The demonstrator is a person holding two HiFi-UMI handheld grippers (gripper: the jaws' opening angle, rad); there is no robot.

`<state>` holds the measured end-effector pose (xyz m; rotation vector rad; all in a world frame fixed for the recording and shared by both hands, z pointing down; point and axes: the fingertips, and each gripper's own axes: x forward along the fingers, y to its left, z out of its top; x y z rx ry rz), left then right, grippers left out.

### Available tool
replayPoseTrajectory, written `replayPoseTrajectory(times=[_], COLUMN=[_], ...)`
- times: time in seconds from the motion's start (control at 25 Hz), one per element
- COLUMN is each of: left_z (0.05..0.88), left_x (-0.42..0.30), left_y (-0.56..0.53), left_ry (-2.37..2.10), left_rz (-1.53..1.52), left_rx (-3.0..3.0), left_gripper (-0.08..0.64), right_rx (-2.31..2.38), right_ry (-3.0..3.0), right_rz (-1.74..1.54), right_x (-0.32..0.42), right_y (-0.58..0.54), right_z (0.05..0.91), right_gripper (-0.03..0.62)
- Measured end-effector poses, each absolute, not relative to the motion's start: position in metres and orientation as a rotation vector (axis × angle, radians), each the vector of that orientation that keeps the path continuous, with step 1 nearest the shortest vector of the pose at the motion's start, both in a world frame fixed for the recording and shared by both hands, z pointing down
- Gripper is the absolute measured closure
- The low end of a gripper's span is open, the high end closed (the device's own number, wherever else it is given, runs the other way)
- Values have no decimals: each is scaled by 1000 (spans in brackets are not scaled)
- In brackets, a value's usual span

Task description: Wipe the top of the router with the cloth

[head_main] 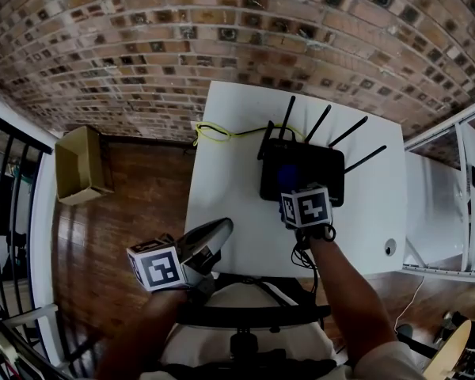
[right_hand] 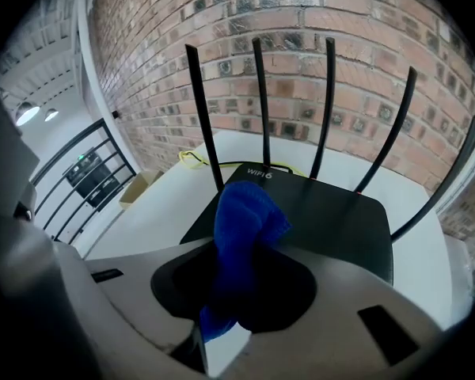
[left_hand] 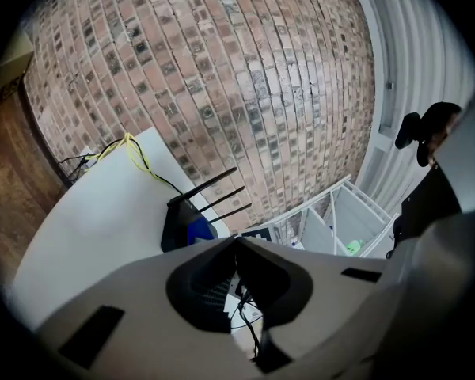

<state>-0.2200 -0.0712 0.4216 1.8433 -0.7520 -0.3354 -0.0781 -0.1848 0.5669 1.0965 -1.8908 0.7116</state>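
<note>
A black router with several upright antennas lies at the far middle of the white table. My right gripper is shut on a blue cloth, which rests on the router's near left part. In the right gripper view the cloth bulges out between the jaws over the router's top. My left gripper hangs shut and empty over the table's near left edge, apart from the router. In its own view, the left gripper faces the router and cloth.
A yellow cable loops on the table behind the router. A cardboard box sits on the wooden floor to the left, beside a black railing. White shelving stands to the right. A brick wall backs the table.
</note>
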Motion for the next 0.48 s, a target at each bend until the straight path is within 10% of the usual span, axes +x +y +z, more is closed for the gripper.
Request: replayPoseTrajectory(times=[0.48], left_z=[423], left_x=[-234], left_y=[-73], left_ry=[-763], left_rz=[-352], left_rx=[1835], left_gripper=[555], right_rx=[994], right_ry=[-1959], right_rz=[679], right_x=[-139], right_y=[-180], right_z=[565], right_gripper=[483])
